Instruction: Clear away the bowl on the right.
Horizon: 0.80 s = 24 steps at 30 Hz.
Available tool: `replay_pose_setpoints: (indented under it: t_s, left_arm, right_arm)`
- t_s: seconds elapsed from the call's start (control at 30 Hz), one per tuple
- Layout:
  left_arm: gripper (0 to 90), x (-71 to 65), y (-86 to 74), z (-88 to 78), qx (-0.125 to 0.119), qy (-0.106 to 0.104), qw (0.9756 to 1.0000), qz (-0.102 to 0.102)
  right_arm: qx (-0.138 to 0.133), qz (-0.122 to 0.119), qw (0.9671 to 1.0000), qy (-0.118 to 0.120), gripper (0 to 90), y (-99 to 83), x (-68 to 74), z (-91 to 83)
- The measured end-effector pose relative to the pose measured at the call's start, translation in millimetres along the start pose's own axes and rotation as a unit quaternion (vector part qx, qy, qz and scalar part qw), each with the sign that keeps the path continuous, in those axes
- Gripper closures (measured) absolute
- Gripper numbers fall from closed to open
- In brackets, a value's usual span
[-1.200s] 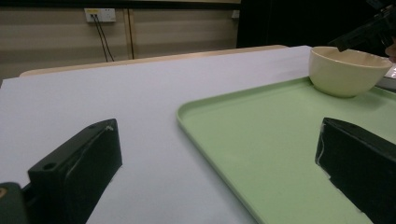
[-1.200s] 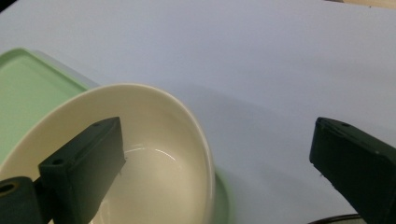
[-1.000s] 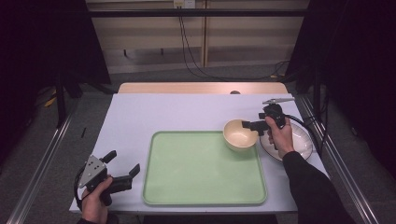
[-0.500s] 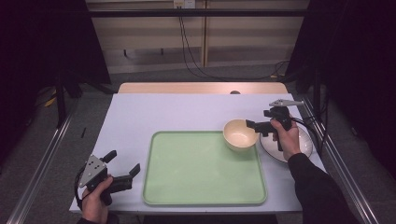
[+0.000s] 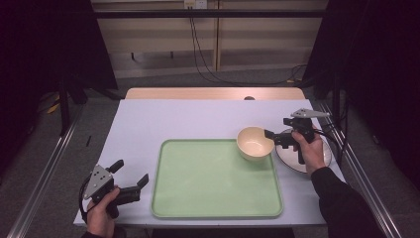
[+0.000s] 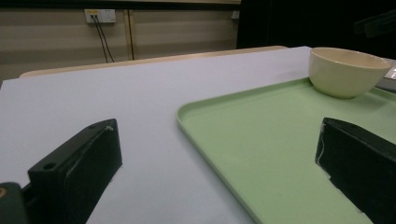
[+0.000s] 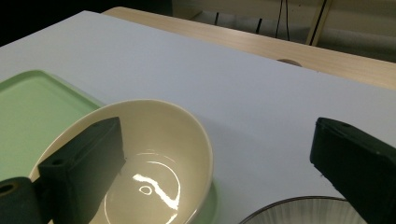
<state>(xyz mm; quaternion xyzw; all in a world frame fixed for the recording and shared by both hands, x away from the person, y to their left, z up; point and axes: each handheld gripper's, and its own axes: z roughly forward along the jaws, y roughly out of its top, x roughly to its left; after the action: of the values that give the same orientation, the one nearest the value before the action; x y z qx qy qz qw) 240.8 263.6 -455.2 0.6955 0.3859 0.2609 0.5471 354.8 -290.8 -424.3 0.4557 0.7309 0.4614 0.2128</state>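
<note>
The bowl (image 5: 254,143) sits on the tray's (image 5: 213,213) far right corner, beside the plate (image 5: 324,157), likely where it is meant to rest. The right gripper (image 5: 271,136) hovers at its rim, jaws spread and empty. The left gripper (image 5: 130,177) waits with jaws apart near the tray's left edge, clear of the work.

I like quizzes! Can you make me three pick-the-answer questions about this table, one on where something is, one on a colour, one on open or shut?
1. Where is the bowl?
A. on the tray's far right corner
B. on the floor
C. on the plate

2. What colour is the tray?
A. red
B. green
C. blue

3. The right hand-held gripper is:
A. open
B. shut on a spoon
C. shut on the tray

Answers: 1 A, the bowl sits on the tray's corner beside the plate. 2 B, it is pale green. 3 A, its jaws stand apart.
</note>
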Motion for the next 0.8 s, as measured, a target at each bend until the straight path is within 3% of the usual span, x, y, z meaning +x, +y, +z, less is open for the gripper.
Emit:
replay_pose_setpoints:
  t_s: [0.43, 0.8]
  left_arm:
    - [0.4, -0.4, 0.1, 0.2, -0.002, 0.000, 1.0000, -0.001]
    - [0.4, -0.3, 0.0, 0.1, 0.000, 0.001, 1.0000, 0.000]
  right_arm:
    - [-0.020, 0.006, 0.9996, -0.019, 2.6, -17.3, -4.9, -28.8]
    - [-0.031, 0.009, 0.9993, -0.016, 2.8, -29.2, 2.6, -52.4]
